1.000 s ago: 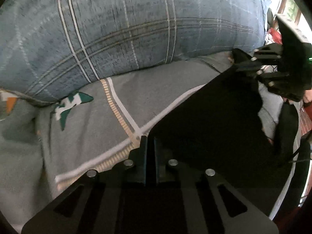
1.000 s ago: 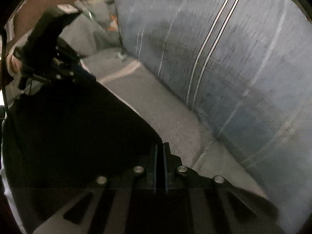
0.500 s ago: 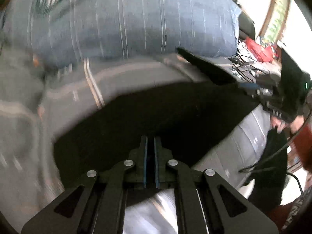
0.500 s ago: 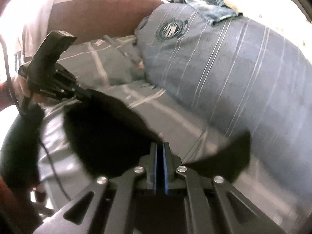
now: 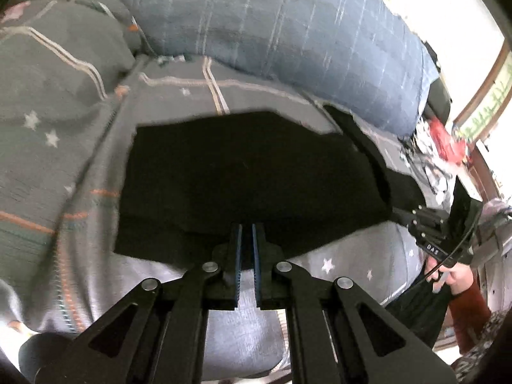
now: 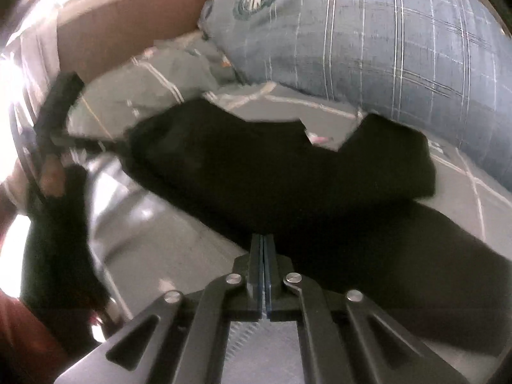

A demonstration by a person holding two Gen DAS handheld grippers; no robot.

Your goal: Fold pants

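The black pants (image 5: 249,185) lie across the middle of both views on the grey striped bedsheet (image 5: 64,102), with the big blue checked pillow (image 5: 288,25) filling the upper part of each frame. The left claw (image 5: 245,243) has its blue pads nearly together at the cloth's near edge, and dark fabric appears to sit in the thin slot between them, though the blur makes that less than certain. The right claw (image 6: 263,256) is pressed shut on the near hem of the pants in the lower centre of its own view. In the left view it (image 5: 428,233) shows at the right edge, gripping the same garment's far corner. The main risk is a thin pinch slipping: with so little cloth caught, any uneven pull between the two hands could drag one corner free and let the fold collapse crooked. A second risk is the loose flap at the upper right of the right view bunching under the layer being carried. Open room lies toward the lower half of each frame, where bare sheet shows; the pillow crowds the top, the cluttered cables (image 5: 425,160) crowd the right of the left view.
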